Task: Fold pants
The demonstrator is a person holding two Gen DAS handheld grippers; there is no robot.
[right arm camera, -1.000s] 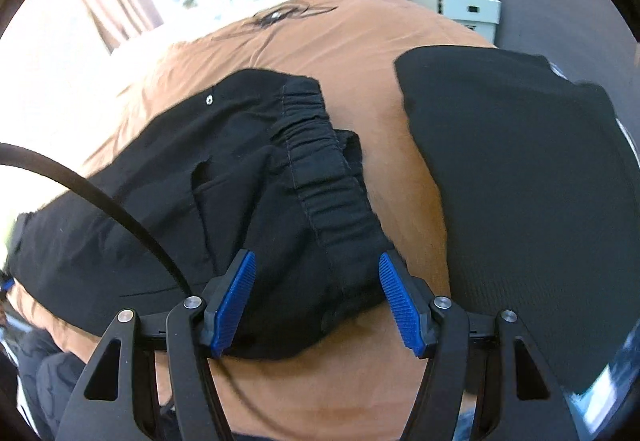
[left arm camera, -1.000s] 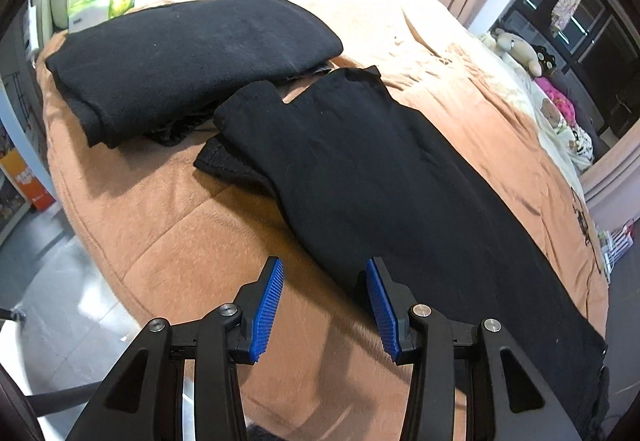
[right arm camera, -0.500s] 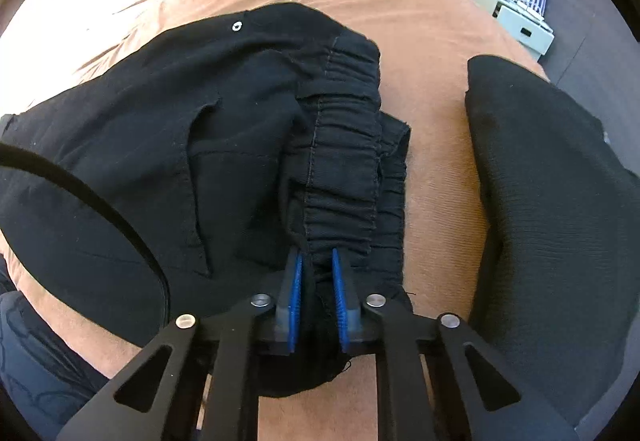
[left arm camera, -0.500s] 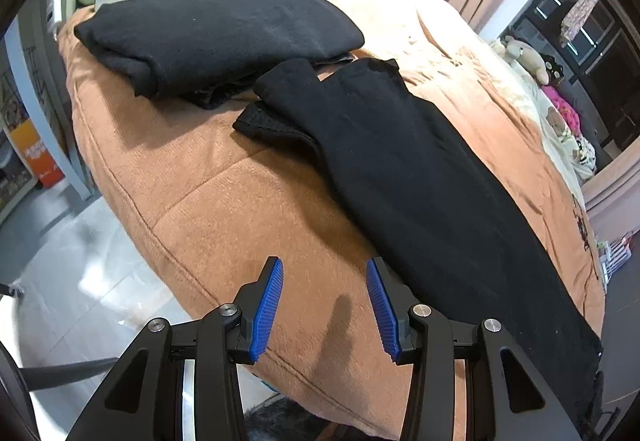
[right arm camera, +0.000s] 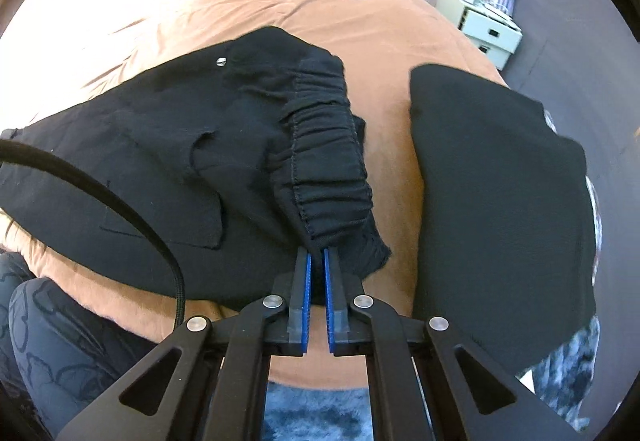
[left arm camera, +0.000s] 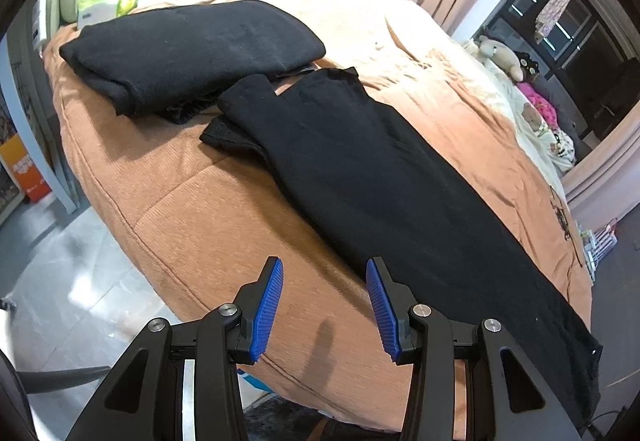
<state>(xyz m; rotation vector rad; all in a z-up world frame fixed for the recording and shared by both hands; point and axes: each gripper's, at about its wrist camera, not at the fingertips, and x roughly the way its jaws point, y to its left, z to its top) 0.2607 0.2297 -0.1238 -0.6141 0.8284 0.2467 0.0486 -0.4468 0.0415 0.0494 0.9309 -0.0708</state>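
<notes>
Our right tongs point(right arm camera: 316, 273), apart a second ago, are now clamping the waistband point(right arm camera: 324, 161) of the pants point(left arm camera: 392, 177) lying along the bed point(left arm camera: 192, 209), so the fold can begin. Our left tongs point(left arm camera: 324, 305) are hovering apart off the leg's edge, having pulled back, holding nothing.

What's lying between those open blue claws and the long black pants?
Only bare orange bedcover separates the left gripper from the pants, in its own wrist view.
</notes>
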